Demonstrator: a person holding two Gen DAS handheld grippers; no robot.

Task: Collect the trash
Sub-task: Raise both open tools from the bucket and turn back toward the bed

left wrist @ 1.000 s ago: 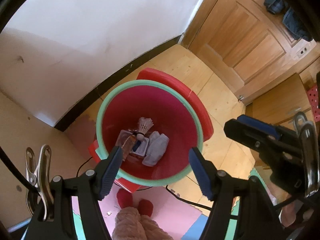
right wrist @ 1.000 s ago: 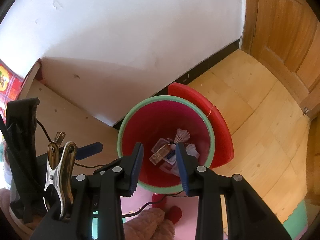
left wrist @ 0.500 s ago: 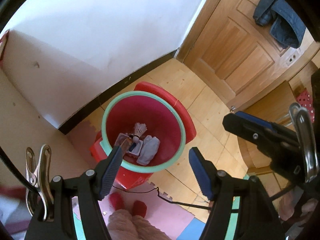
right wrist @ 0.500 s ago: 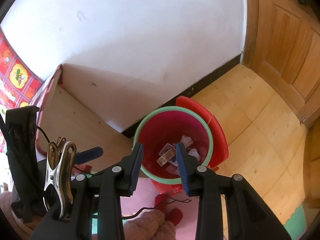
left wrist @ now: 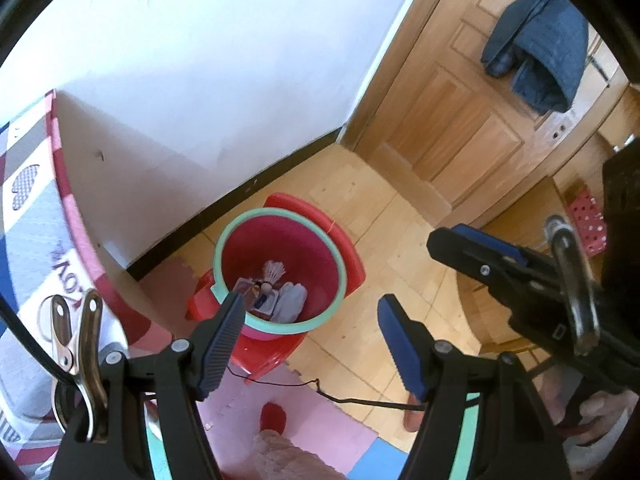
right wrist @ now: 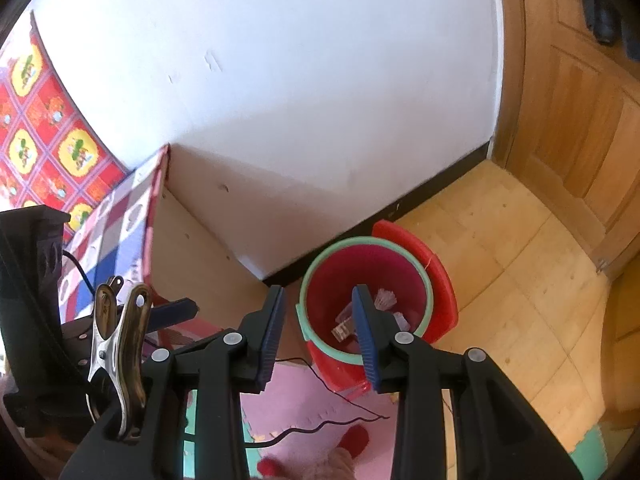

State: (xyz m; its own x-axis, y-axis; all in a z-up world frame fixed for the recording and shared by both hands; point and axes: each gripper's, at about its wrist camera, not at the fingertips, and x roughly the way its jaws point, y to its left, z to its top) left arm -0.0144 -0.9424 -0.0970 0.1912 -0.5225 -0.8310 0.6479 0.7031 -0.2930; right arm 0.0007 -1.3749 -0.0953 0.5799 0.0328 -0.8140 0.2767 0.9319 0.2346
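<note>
- Purple lettering on the checked bedcover (left wrist: 60,256), too blurred to read.
- Red waste bin (left wrist: 280,272) with mint-green rim, on the wooden floor beside the black skirting; inside: shuttlecock (left wrist: 274,270), white wrapper, small packets.
- Left gripper (left wrist: 310,342) wide open, empty.
- Right gripper (right wrist: 318,334) partly open, empty.

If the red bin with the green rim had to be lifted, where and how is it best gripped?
Probably by the green rim of the red bin, coming straight down from above: the bin stands upright and open, so one finger could go inside and one outside the thin wall. The side toward the open floor looks freest; the red lid stands behind the far edge.
</note>
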